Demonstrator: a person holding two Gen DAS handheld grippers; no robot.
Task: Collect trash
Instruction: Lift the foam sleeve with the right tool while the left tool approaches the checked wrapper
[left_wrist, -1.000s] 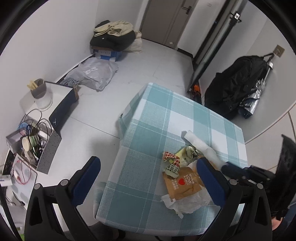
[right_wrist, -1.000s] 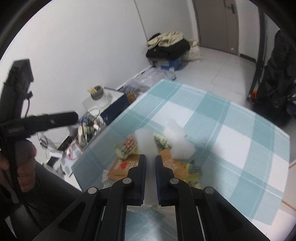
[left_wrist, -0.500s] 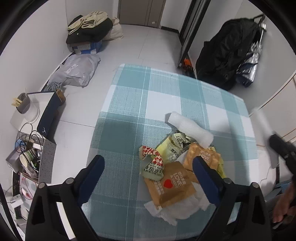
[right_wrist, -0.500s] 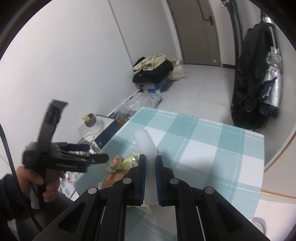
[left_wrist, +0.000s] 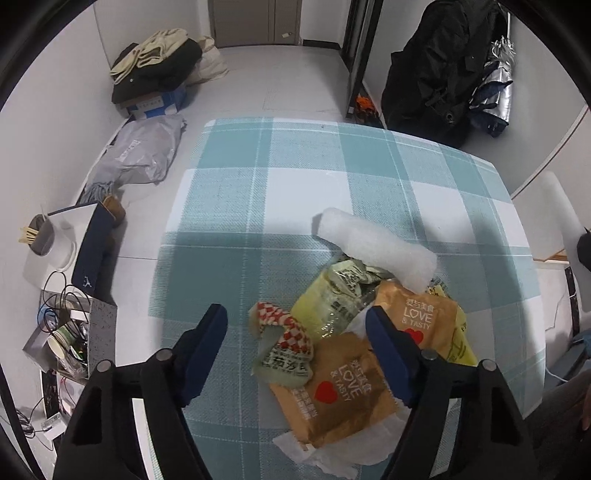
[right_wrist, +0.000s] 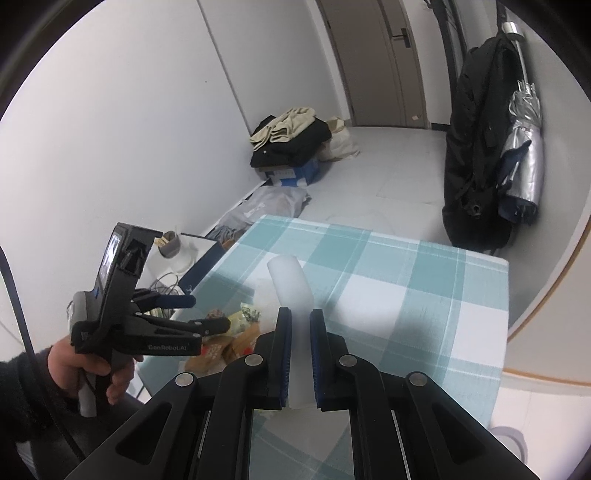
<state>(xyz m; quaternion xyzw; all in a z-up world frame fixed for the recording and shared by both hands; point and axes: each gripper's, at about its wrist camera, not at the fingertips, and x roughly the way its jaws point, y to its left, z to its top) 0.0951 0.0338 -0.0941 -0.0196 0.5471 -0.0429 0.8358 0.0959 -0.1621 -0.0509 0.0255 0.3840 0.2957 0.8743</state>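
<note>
A white foam roll (right_wrist: 290, 291) is kept clamped in the right hand-held gripper (right_wrist: 300, 354), lifted off the tabletop (left_wrist: 258, 206). Just above the trash pile (left_wrist: 354, 332), the left hand-held gripper (left_wrist: 295, 332) is poised, its jaws just narrowed but grasping nothing, presumably for the checkered wrapper (left_wrist: 284, 336).

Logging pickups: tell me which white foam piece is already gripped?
The foam piece clamped in the right gripper, lifted; the other foam piece lies on the wrappers.
</note>
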